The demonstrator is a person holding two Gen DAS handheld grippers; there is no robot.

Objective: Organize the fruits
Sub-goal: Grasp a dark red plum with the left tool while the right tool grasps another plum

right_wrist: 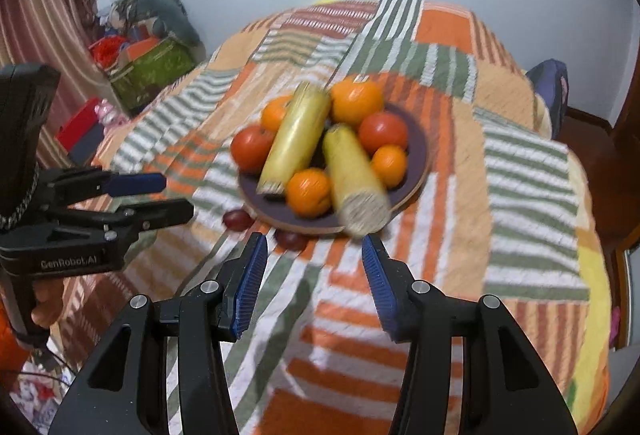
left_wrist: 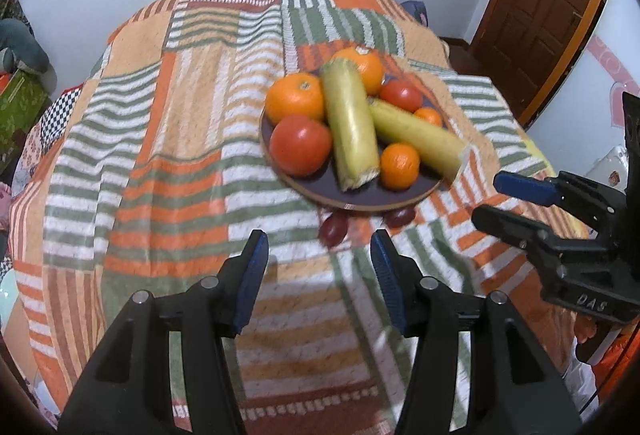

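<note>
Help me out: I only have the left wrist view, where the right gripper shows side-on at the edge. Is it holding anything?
Observer: No. In the right wrist view the right gripper is open with nothing between its fingers. The cut end of a long yellow-green fruit on the dark round plate lies just ahead of it.
Operator: What stands left of the patchwork-covered table?
Observer: A red-and-white striped curtain, which your view does not show.
Operator: Any marking on the left gripper?
Observer: Yes, the left gripper reads "GenRobot.AI" on its side.
</note>
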